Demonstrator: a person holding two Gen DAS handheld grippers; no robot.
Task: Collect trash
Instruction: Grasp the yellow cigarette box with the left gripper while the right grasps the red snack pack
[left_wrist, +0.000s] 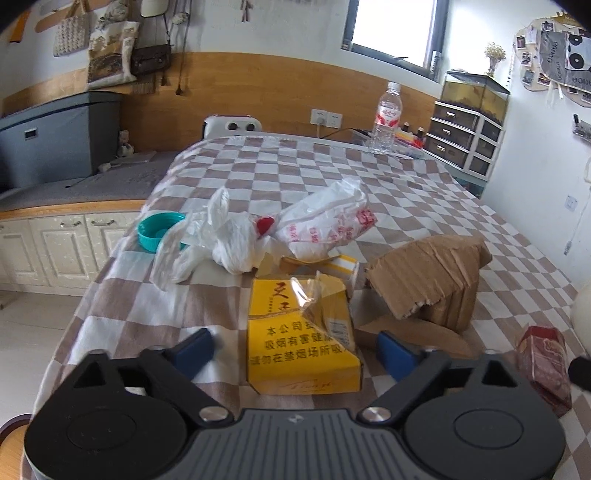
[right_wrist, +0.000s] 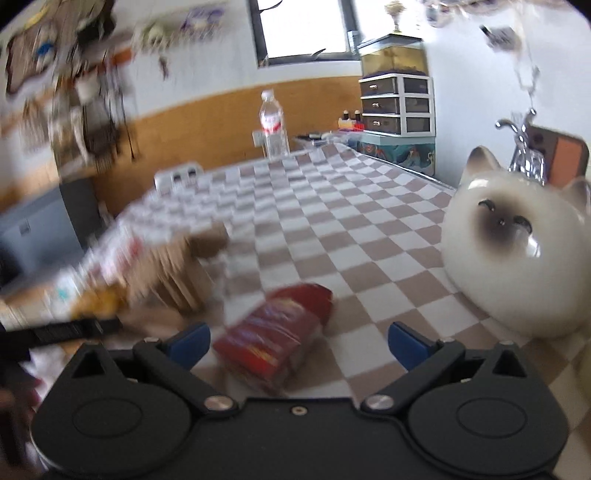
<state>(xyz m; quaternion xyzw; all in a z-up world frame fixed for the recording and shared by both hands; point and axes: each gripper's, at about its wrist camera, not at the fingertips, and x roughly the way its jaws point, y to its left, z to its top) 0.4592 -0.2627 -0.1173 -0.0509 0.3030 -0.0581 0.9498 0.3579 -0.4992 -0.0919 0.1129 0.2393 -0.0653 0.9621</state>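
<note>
On the checked tablecloth (left_wrist: 406, 192), a crumpled yellow cigarette box (left_wrist: 295, 354) with torn clear wrap lies between the blue fingers of my left gripper (left_wrist: 295, 350). The jaws stand open, with a small gap on each side of the box. Behind it lie a crushed cardboard piece (left_wrist: 428, 280), white plastic bags (left_wrist: 321, 221) and a teal lid (left_wrist: 157, 230). A red cigarette pack (left_wrist: 543, 365) lies to the right. In the blurred right wrist view, that red pack (right_wrist: 273, 332) sits between the wide-open fingers of my right gripper (right_wrist: 299, 345), touching neither.
A clear water bottle (left_wrist: 386, 118) stands at the far table edge. A white ceramic cat figurine (right_wrist: 517, 251) stands close on the right of the right gripper. Plastic drawers (right_wrist: 395, 105) are beyond the table, and low cabinets (left_wrist: 62, 243) are on the left.
</note>
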